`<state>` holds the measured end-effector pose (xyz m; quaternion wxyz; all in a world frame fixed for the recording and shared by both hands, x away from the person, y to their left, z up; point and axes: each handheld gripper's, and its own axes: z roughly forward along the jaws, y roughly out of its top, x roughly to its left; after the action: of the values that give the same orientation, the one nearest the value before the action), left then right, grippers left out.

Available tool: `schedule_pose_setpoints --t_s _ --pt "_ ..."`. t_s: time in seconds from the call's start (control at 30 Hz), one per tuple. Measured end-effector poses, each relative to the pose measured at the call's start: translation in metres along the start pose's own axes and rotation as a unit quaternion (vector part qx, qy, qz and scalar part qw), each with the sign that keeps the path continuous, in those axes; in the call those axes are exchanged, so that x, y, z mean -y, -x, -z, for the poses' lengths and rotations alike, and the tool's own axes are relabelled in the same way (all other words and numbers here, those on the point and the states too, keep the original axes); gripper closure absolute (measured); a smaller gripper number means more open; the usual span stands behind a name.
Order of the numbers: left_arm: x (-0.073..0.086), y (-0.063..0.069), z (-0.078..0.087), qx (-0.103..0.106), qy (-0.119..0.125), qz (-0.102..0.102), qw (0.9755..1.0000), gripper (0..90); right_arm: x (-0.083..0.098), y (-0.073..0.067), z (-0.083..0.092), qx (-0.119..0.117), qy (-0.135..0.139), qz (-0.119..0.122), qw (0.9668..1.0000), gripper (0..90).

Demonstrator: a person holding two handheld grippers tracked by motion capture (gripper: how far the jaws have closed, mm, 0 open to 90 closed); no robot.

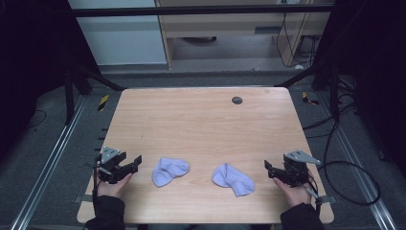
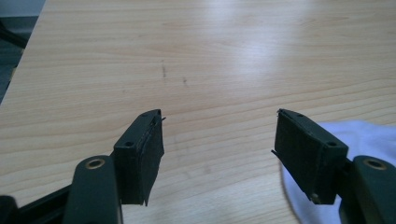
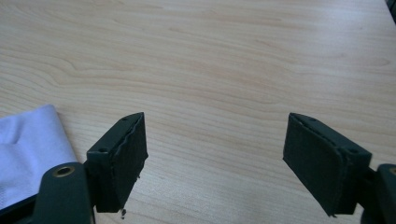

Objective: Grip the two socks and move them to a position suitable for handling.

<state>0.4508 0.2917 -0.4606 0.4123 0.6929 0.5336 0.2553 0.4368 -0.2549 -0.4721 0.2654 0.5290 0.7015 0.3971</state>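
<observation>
Left sock: pale lilac, lies flat on the table near its front edge, left of the dark round hole and much nearer the person than the hole is. In the left gripper view its cloth shows behind the right-hand jaw, not between the jaws.
Right sock: same pale lilac, flat on the table, just right of the left sock with bare wood between them, almost straight toward the person from the hole. In the right gripper view a corner of it lies beside the left-hand jaw.
Left gripper: just left of the left sock, apart from it, low over the table. Jaws stand wide apart with only bare wood between them; nothing held.
Right gripper: right of the right sock, apart from it. Jaws spread wide over bare wood; nothing held.
Hands: left hand and right hand hold the grippers at the front edge, in dark sleeves.
Table: light wood, with the hole near its far edge.
</observation>
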Motion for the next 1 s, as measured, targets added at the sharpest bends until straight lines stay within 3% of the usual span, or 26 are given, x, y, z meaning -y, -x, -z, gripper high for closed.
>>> schedule_pose_setpoints --t_s 0.13,0.33,0.47,0.63,0.9,1.0 --pt "-0.003 0.011 0.002 0.011 0.003 -0.003 0.9999 31.5 0.001 0.002 0.004 -0.006 0.008 0.005 0.9999 25.4" --pt "-0.005 0.03 0.002 0.027 0.003 -0.026 0.9993 32.4 0.0 0.001 0.009 -0.002 0.013 0.003 0.9999 25.3" --pt "-0.006 0.04 0.002 0.039 0.004 -0.028 0.9988 32.4 -0.003 -0.002 0.011 -0.01 0.014 -0.002 0.9998 25.4" --pt "-0.008 0.056 0.0 0.054 -0.003 -0.039 0.9978 32.2 -0.011 -0.011 0.016 -0.026 0.024 0.031 0.9989 27.6" --pt "-0.013 0.074 0.001 0.072 -0.001 -0.054 0.9959 32.2 -0.02 -0.024 0.021 -0.041 0.029 0.036 0.9981 30.9" --pt "-0.015 0.081 0.002 0.079 0.0 -0.058 0.9951 32.9 -0.022 -0.033 0.021 -0.055 0.022 0.048 0.9971 35.2"
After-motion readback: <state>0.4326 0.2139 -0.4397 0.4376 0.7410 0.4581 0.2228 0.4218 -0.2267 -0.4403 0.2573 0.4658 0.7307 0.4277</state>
